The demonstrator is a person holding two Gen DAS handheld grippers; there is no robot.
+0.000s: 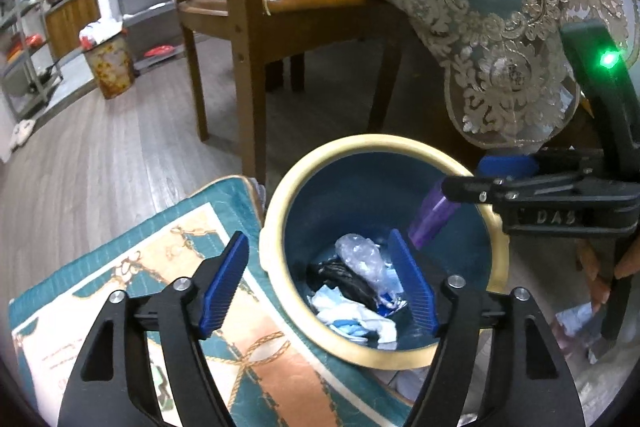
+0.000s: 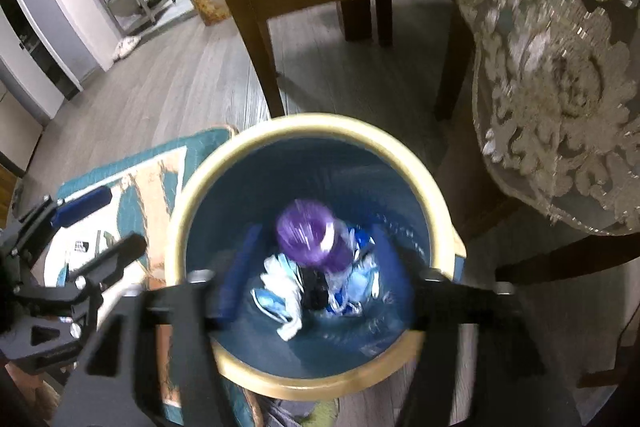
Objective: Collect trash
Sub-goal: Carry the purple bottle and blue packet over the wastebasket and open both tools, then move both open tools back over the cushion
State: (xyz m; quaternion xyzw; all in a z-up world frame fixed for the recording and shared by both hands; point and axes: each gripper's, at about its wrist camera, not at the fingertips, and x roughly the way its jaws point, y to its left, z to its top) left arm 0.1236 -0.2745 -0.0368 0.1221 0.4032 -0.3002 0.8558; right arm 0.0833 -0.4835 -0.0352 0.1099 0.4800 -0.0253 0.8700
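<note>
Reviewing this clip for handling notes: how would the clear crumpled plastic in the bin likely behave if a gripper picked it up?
The clear crumpled plastic looks thin and creased, so it is probably floppy and would crush under the pads. It seems light, lying loosely atop the other trash in the bin. Its glossy surface may be slippery.

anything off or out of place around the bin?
Mostly fine. A purple bottle sits tilted above the trash in the bin, apparently dropping from the open right tongs. Some paper scraps lie on the floor beside the bin, not yet collected.
</note>
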